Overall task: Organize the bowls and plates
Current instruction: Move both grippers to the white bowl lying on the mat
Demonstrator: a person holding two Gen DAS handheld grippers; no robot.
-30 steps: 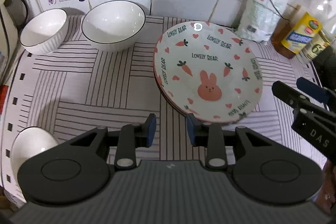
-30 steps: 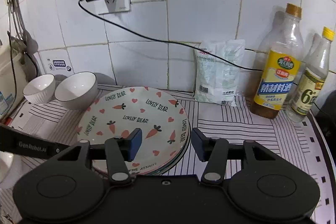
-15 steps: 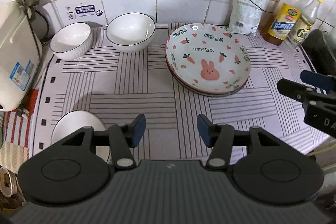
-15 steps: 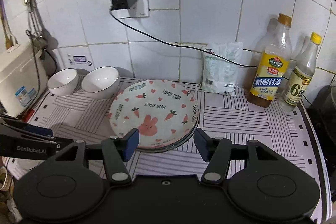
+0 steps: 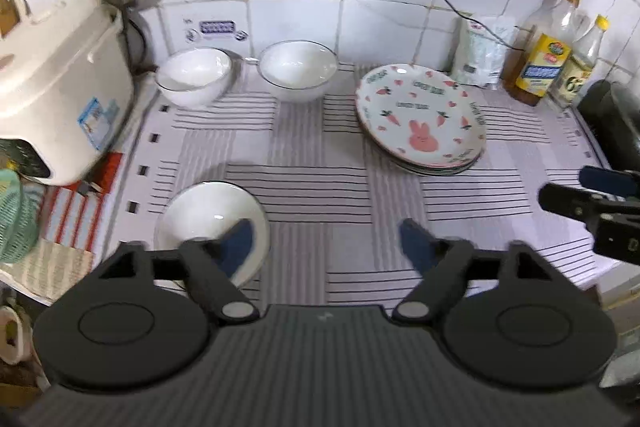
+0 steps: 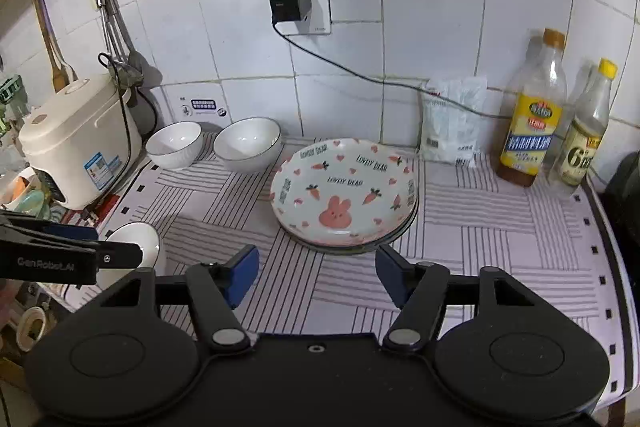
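Both jaws are spreading apart with nothing between them, left gripper (image 5: pixel 326 241) and right gripper (image 6: pixel 317 277) over a striped mat (image 6: pixel 480 211) below white wall tiles. Bunny plates (image 6: pixel 344 195) sit stacked mid-mat, two white bowls (image 6: pixel 247 145) by the wall; how many plates are underneath is hard to tell.

White-tiled kitchen corner.
Striped mat (image 6: pixel 460 227) covers the counter; a charger (image 6: pixel 290 3) sits plugged into the wall socket, rice cooker (image 6: pixel 76 147) at left.

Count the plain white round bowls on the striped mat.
3: one white bowl at the back by the cooker, a second beside it, a third at the front left edge. None look hidden.
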